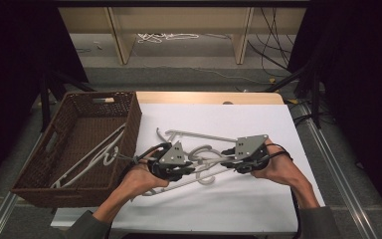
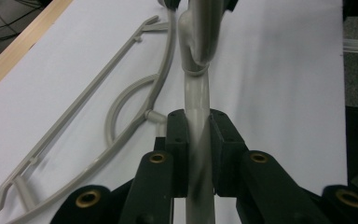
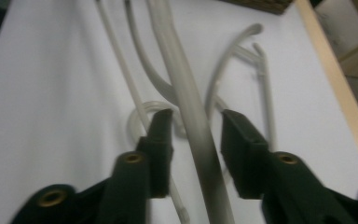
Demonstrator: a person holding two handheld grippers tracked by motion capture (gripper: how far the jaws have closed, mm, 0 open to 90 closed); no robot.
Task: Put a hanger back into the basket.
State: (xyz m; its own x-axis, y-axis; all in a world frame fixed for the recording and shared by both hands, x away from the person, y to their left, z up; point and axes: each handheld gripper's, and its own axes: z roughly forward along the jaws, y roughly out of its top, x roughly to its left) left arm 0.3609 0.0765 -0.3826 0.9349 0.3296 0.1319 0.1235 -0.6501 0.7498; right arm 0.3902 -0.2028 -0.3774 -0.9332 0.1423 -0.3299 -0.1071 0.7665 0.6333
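High view, progress: white hangers are being moved from the table (image 1: 258, 199) into the wicker basket (image 1: 129, 107); I judge the job partly done, with some already inside and some left on the white surface.
High view, basket count: one basket, with what looks like two hangers in the basket (image 1: 92, 157), overlapping, so the count is uncertain.
High view, table count: apparently two or three hangers tangled between the hands; one more hanger (image 1: 199, 134) lies just behind them.
High view, tongs: left gripper (image 1: 171, 167) and right gripper (image 1: 243, 158) meet over the same pile, near the basket's right wall.

Left gripper view, state: the left gripper (image 2: 198, 140) is clamped on the bar of the held hanger (image 2: 198, 93), pads pressing both sides.
Left gripper view, count: one second hanger (image 2: 98, 135) lies flat on the table beside it.

Right gripper view, state: the right gripper (image 3: 196, 126) stands part open, the pale bar (image 3: 186, 102) passing between the jaws with gaps on both sides, so nothing is gripped.
Right gripper view, count: at least two further hanger outlines beneath, blurred.

Left to do: carry the held hanger over to the basket, then the rest.
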